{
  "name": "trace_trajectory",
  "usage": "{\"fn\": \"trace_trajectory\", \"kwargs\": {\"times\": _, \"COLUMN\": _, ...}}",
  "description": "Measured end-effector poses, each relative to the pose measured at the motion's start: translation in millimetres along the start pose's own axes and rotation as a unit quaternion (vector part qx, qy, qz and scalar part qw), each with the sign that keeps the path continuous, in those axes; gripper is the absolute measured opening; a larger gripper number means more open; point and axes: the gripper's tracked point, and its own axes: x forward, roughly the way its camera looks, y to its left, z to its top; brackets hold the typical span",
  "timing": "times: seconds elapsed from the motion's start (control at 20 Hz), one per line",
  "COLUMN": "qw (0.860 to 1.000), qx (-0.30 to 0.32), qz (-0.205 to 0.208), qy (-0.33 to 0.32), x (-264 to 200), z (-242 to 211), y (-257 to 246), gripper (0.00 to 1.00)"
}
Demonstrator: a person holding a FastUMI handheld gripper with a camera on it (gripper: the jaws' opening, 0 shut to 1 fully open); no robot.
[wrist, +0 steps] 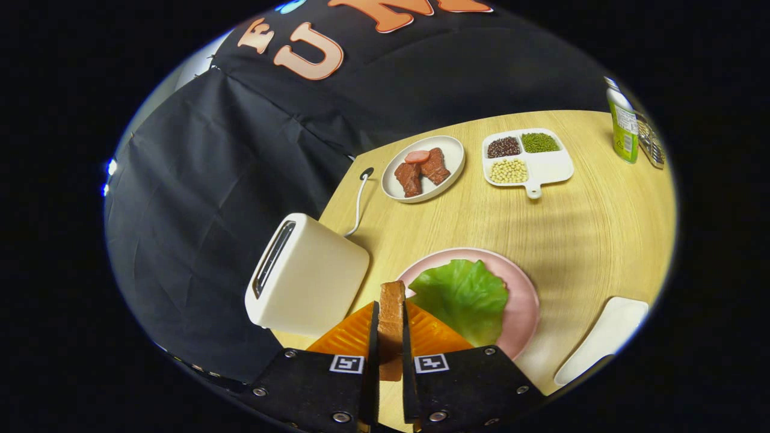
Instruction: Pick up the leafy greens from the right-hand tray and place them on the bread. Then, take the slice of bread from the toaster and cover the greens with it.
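We see the tongs clamped on a brown toasted slice of bread, held on edge between both fingers, its top sticking out just past the fingertips. Just ahead, a broad green lettuce leaf lies on a round pink plate on the pale wooden desk; we cannot tell what sits under the leaf. A cream-white boxy toaster stands close beside the plate on the left, tilted in our view, with its white cord running back across the desk. Farther off are a white oval plate of reddish-brown meat pieces and a white divided tray of dark, green and yellow beans. A green bottle stands near the far right corner, and a white flat tray lies at the near right.
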Motion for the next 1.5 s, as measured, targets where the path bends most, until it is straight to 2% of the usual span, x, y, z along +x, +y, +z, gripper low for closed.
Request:
{"fn": "trace_trajectory", "kwargs": {"times": 0.5, "qw": 0.998, "qx": -0.037, "qz": -0.035, "qy": -0.027, "x": 3, "z": -5, "y": -29, "gripper": 0.16}}
{"fn": "trace_trajectory", "kwargs": {"times": 0.8, "qw": 0.998, "qx": -0.026, "qz": -0.044, "qy": -0.042, "x": 4, "z": -6, "y": -48, "gripper": 0.18}}
{"fn": "trace_trajectory", "kwargs": {"times": 0.9, "qw": 0.997, "qx": -0.036, "qz": -0.054, "qy": -0.049, "x": 5, "z": -5, "y": -54, "gripper": 0.24}}
{"fn": "trace_trajectory", "kwargs": {"times": 1.0, "qw": 0.993, "qx": -0.059, "qz": -0.077, "qy": -0.060, "x": 4, "z": -4, "y": -65, "gripper": 0.35}}
{"fn": "trace_trajectory", "kwargs": {"times": 1.05, "qw": 0.991, "qx": -0.072, "qz": -0.087, "qy": -0.066, "x": 4, "z": -2, "y": -69, "gripper": 0.44}}
{"fn": "trace_trajectory", "kwargs": {"times": 1.25, "qw": 0.983, "qx": -0.105, "qz": -0.103, "qy": -0.109, "x": -12, "z": 12, "y": -68, "gripper": 0.63}}
{"fn": "trace_trajectory", "kwargs": {"times": 1.5, "qw": 0.953, "qx": -0.160, "qz": -0.146, "qy": -0.212, "x": -59, "z": 47, "y": -60, "gripper": 0.75}}
